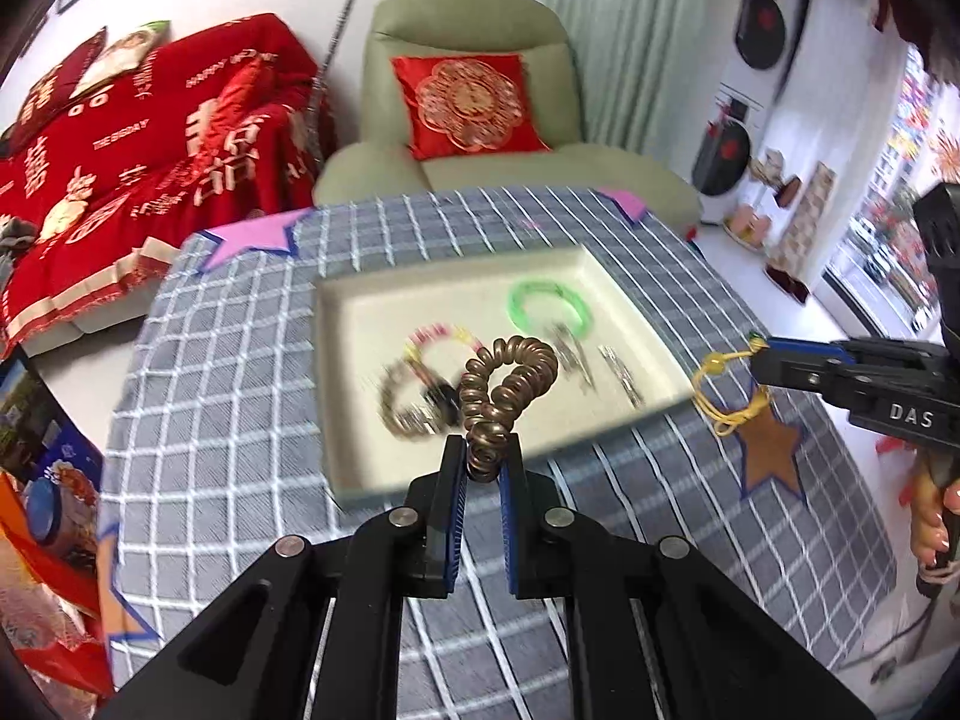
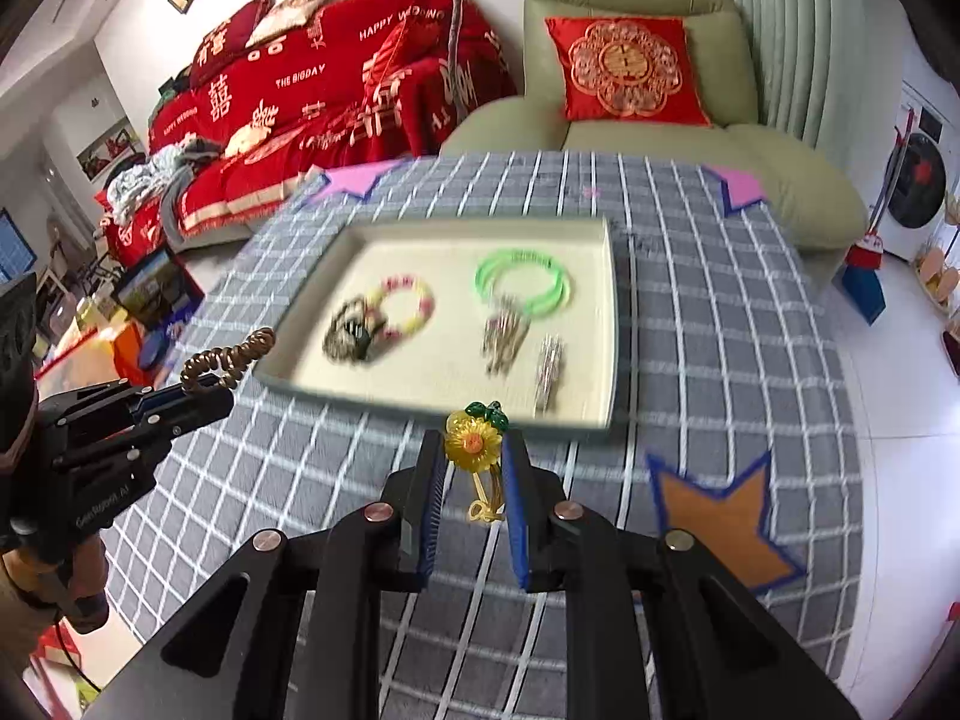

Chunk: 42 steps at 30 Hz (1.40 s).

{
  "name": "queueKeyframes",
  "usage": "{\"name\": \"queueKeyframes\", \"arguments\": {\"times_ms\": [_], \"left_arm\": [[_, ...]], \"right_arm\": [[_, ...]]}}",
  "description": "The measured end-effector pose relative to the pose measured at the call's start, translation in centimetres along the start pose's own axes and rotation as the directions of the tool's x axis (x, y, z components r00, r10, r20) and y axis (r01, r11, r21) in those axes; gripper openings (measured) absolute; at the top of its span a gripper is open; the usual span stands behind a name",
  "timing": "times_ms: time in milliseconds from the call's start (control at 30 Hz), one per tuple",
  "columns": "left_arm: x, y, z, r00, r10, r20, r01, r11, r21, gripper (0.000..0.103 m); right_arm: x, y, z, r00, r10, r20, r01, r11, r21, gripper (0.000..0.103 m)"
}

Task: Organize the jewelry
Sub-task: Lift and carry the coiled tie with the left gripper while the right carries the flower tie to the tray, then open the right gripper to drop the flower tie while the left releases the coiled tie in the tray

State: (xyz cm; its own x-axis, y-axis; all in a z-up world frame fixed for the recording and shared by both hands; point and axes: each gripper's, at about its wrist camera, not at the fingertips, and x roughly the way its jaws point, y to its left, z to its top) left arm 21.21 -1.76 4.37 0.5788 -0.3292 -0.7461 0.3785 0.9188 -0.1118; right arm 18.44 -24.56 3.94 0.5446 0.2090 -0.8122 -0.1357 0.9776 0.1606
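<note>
My left gripper (image 1: 483,462) is clamped on the low end of a brown coil tie (image 1: 507,384), its two blue-padded fingers (image 1: 454,480) closed tight on the last few loops while the rest of the spiral curls up and forward, hanging above the near edge of the tray (image 1: 360,324). The gripper points ahead and slightly down over the checked cloth (image 1: 240,360), level with the tray's near left corner as my right wrist camera sees it. My right gripper (image 2: 474,450) is pinched on a yellow flower charm (image 2: 473,441) with green leaves on top, its yellow cord (image 2: 483,501) dangling in loops between the fingers, raised over the cloth just short of the tray's near rim. From the left camera that gripper reaches in from the right, roughly level, the cord hanging off its tip beside the tray's right corner and above an orange star (image 1: 771,450) on the cloth; part of the hand (image 1: 933,516) holding it shows at the frame edge. Inside the tray lie a green bangle (image 2: 522,282), a pink-and-yellow bead bracelet (image 2: 405,306), a dark bracelet (image 2: 348,336) touching it, and two silvery clusters (image 2: 528,348), too blurred to identify. A green armchair (image 2: 636,72) with a red cushion (image 2: 624,69) stands beyond the table.
</note>
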Motion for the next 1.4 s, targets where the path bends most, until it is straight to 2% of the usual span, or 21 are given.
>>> {"name": "queueKeyframes", "arguments": {"times_ms": [200, 367, 600, 900, 1167, 1400], "left_arm": [[1.4, 1.3, 3.1, 1.0, 0.007, 0.014, -0.006, 0.999, -0.049, 0.02], [5.3, 1.5, 3.9, 0.999, 0.031, -0.018, -0.032, 0.997, -0.064, 0.02], [10.2, 1.8, 3.8, 0.995, 0.075, -0.067, -0.079, 0.995, -0.06, 0.02], [14.2, 2.0, 3.4, 0.989, 0.111, -0.102, -0.116, 0.992, -0.049, 0.02], [15.4, 1.5, 2.7, 0.983, 0.149, -0.108, -0.149, 0.989, 0.007, 0.02], [15.8, 1.6, 2.6, 0.98, 0.156, -0.12, -0.157, 0.988, -0.001, 0.021]], "right_arm": [[0.5, -0.7, 4.6, 0.999, 0.023, 0.03, -0.025, 0.998, 0.051, 0.02], [2.8, -0.9, 6.3, 1.0, 0.02, 0.022, -0.022, 0.997, 0.072, 0.02], [7.6, -1.6, 5.9, 0.999, 0.029, -0.023, -0.026, 0.995, 0.096, 0.02], [12.5, -2.9, 5.1, 0.997, 0.018, -0.07, -0.009, 0.991, 0.13, 0.02], [14.7, -3.7, 4.3, 0.994, 0.027, -0.103, -0.011, 0.988, 0.152, 0.021], [15.6, -3.9, 3.6, 0.992, 0.022, -0.127, -0.001, 0.987, 0.159, 0.021]]}}
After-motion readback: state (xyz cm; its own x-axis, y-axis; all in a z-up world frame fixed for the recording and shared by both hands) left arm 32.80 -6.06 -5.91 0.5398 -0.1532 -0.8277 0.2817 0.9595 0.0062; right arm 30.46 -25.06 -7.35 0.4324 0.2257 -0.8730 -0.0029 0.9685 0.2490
